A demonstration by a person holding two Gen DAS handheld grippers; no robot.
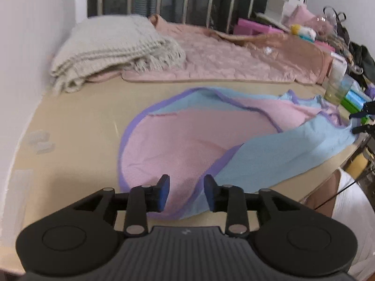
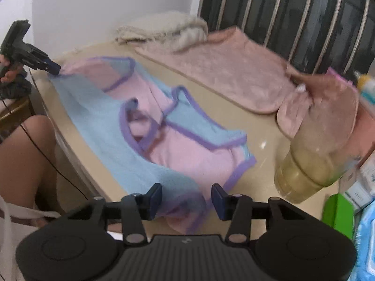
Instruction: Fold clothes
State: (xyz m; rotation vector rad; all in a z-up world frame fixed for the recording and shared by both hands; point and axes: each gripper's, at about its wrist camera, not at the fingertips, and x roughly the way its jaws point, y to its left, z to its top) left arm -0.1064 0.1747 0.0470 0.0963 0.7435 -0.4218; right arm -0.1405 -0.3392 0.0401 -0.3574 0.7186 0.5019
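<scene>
Nearby, glass jar (image 2: pixel 311 164), pink towel (image 2: pixel 225 75), cream blanket (image 1: pixel 112 49)

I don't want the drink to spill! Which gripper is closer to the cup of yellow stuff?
Right. The right gripper is just beside the cup, over the near end of the garment. The left gripper is at the garment's far end, away from it.

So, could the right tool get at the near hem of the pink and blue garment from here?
Probably yes: the right tool is open, with the garment hem lying between its fingers, nothing covering it.
</scene>
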